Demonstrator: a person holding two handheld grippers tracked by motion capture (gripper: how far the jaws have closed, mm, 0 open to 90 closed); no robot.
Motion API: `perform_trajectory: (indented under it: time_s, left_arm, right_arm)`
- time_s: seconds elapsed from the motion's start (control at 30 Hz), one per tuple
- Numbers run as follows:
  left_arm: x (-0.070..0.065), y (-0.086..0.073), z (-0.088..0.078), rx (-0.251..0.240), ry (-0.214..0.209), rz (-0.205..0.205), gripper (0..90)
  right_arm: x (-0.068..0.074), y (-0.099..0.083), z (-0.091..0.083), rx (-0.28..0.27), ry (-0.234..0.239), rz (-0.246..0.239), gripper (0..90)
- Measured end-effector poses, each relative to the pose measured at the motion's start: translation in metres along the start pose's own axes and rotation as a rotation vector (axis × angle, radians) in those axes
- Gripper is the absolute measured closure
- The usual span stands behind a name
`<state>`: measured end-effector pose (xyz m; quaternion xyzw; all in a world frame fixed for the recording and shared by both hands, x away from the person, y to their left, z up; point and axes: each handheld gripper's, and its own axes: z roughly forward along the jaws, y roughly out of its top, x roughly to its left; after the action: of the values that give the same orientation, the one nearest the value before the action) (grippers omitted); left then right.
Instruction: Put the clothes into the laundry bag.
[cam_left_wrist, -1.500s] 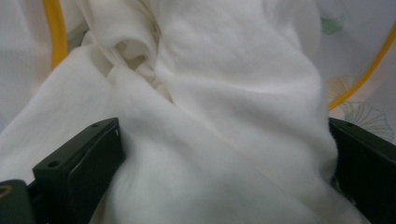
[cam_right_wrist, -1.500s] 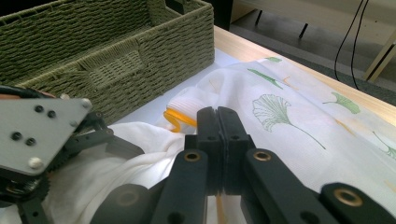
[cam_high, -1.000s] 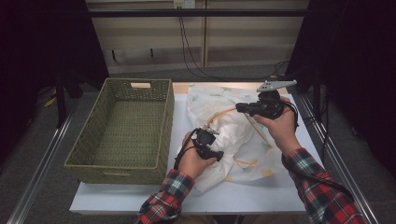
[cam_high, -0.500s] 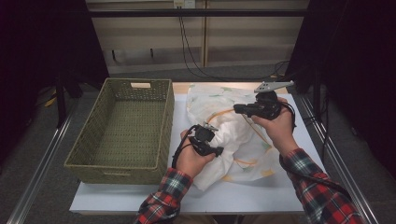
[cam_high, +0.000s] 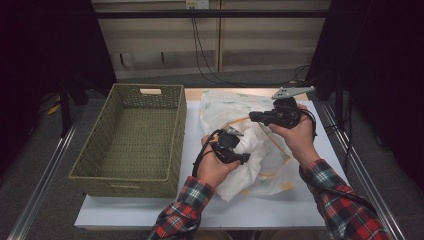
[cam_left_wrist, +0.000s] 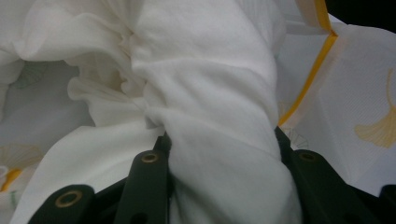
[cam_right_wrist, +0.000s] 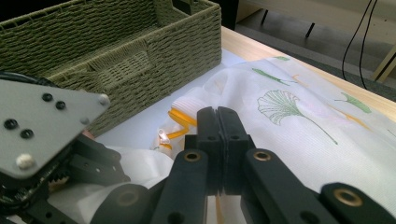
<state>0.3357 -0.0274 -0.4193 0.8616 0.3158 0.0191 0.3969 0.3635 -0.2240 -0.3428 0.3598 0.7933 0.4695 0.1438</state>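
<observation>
High view has the white cloth (cam_high: 260, 145), printed with ginkgo leaves and edged in yellow, heaped on the counter (cam_high: 280, 210) just right of the woven basket (cam_high: 135, 135), so the basket lies to the left of both tongs and the left tongs (cam_high: 239, 156) are the nearer to it. The left tongs have just been closing, and in the left gripper view a thick twisted fold of cloth (cam_left_wrist: 219, 140) sits pinched between their jaws. The right tongs (cam_right_wrist: 218, 122) are pressed together on a thin bit of the yellow-trimmed edge; how much fabric they hold is hard to tell, since the jaws cover it. The cloth has no clear long axis while bunched, and its underside and far edge are hidden beneath the folds.
</observation>
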Motion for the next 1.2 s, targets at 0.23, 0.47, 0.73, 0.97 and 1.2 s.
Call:
perform_trajectory:
  time_s: [0.23,0.47,0.73,0.97,1.2]
  left_arm:
    - [0.005,0.006,0.004,-0.030,0.022,-0.017,63.4]
    - [0.012,0.009,0.008,-0.094,0.063,-0.001,60.1]
    - [0.012,0.002,0.020,-0.076,0.056,-0.001,40.8]
    - [0.013,0.001,0.008,-0.068,0.081,0.000,17.3]
    - [0.011,-0.008,-0.008,-0.040,0.111,0.039,8.2]
  right_arm:
    - [0.001,0.001,-0.002,-0.005,0.003,-0.001,89.4]
    - [0.001,0.002,-0.005,-0.010,0.003,-0.001,89.4]
    - [-0.001,-0.001,-0.005,-0.006,0.001,-0.003,89.4]
    - [-0.003,-0.004,-0.005,-0.004,-0.015,0.010,89.4]
    - [-0.006,-0.006,-0.004,0.003,-0.022,0.013,89.4]
